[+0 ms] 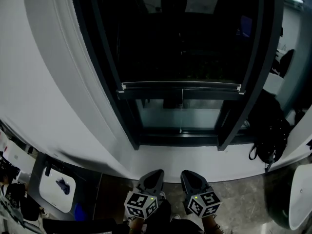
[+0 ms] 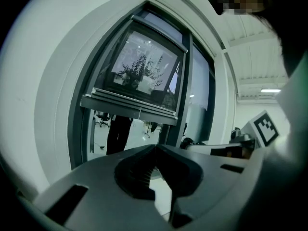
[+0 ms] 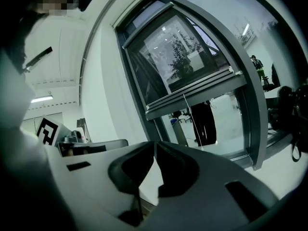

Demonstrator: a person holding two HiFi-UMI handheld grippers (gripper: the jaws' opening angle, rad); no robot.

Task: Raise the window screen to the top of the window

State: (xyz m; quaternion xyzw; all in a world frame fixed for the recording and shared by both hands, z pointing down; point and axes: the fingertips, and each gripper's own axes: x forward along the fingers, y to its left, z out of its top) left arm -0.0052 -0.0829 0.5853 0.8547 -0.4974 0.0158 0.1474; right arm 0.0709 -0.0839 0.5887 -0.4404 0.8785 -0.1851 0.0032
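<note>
The dark window screen (image 1: 180, 43) fills the upper part of a dark-framed window. Its bottom bar (image 1: 180, 87) sits a short way above the sill, with bare glass (image 1: 178, 116) below it. A thin pull cord (image 1: 181, 111) hangs from the bar's middle. The bar also shows in the left gripper view (image 2: 129, 108) and the right gripper view (image 3: 197, 93). My left gripper (image 1: 155, 173) and right gripper (image 1: 187, 174) are side by side near the floor, well below the sill. Both are shut and hold nothing (image 2: 155, 147) (image 3: 154, 143).
A white wall (image 1: 53, 91) curves round the window on the left. A black bag (image 1: 268, 130) rests at the sill's right end. A white sink (image 1: 56, 186) sits at lower left and a white rounded object (image 1: 300, 199) at lower right.
</note>
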